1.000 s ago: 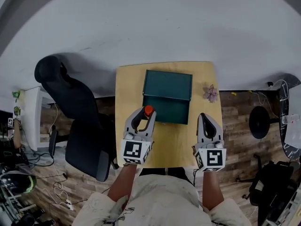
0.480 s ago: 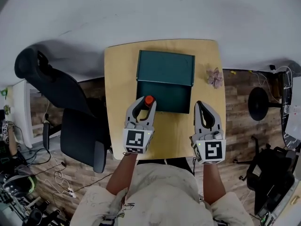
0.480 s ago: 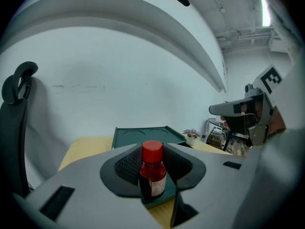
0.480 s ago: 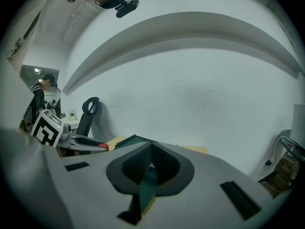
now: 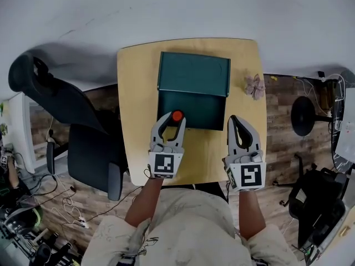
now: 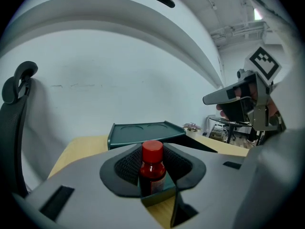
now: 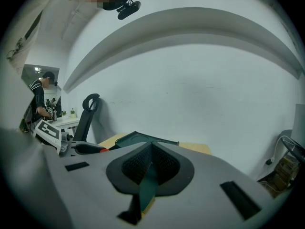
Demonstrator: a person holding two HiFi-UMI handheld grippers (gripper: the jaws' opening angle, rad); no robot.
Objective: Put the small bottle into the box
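A small dark-red bottle with a red cap (image 5: 177,116) stands upright between the jaws of my left gripper (image 5: 172,118), which is shut on it. It hangs over the front edge of the open dark-green box (image 5: 191,111), whose lid (image 5: 193,73) is tipped up at the back. In the left gripper view the bottle (image 6: 152,166) sits in the left gripper (image 6: 152,175), with the lid (image 6: 143,130) beyond. My right gripper (image 5: 237,122) hovers to the right of the box's front, shut and empty. In its own view the right gripper (image 7: 151,147) points at the box (image 7: 138,140).
The box stands on a small tan table (image 5: 133,126). A dried pinkish flower (image 5: 254,86) lies at its back right corner. A black office chair (image 5: 83,137) stands close on the left, and a round black stool base (image 5: 302,115) on the right floor.
The head view has shifted, so the table sits higher and looks larger. Both grippers keep about the same place at the box's front. The left still holds the bottle.
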